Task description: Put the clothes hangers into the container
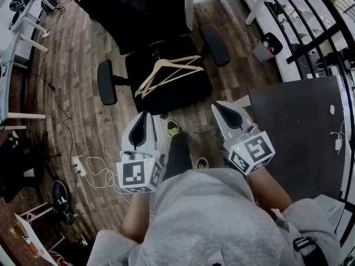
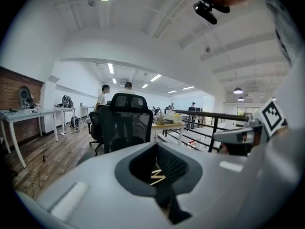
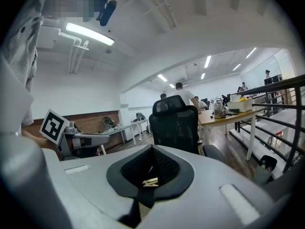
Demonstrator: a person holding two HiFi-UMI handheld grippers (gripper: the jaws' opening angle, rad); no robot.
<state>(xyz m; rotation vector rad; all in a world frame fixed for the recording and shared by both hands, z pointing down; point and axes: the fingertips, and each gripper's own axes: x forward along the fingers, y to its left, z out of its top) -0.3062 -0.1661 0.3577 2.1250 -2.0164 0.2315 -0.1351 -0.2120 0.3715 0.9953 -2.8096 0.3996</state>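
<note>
The left gripper (image 1: 146,115) and right gripper (image 1: 217,106) had jaws clenched together, empty. The hangers (image 1: 163,64) lay untouched on the chair (image 1: 188,91).

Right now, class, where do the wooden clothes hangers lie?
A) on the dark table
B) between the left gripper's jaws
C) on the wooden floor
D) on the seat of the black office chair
D: the head view shows the wooden hangers lying flat on the black chair seat, off the floor and the table, with neither gripper holding them.
</note>
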